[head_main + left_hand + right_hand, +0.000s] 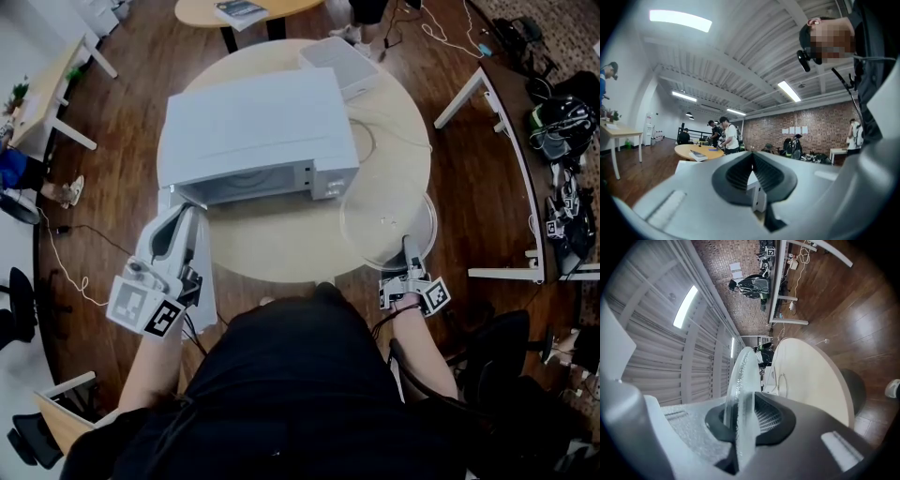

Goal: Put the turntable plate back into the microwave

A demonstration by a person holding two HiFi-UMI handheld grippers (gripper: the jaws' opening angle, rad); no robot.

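The white microwave (pixel 253 122) stands on the round table (pixel 281 248) with its cavity (pixel 246 180) facing me and its door (pixel 208 281) swung open at the left. The clear glass turntable plate (pixel 387 225) hovers over the table's right edge, to the right of the microwave front. My right gripper (pixel 410 255) is shut on the plate's near rim. In the right gripper view the plate (pixel 740 380) stands edge-on between the pads of the right gripper (pixel 740 416). My left gripper (pixel 180 217) is beside the open door, its jaws shut with nothing between them (pixel 751 159).
A white box (pixel 342 61) and a cable loop (pixel 364 141) lie on the table behind and beside the microwave. White desks (pixel 506 103) with gear stand to the right, another table (pixel 234 9) at the back. People stand at a far table (pixel 723 136).
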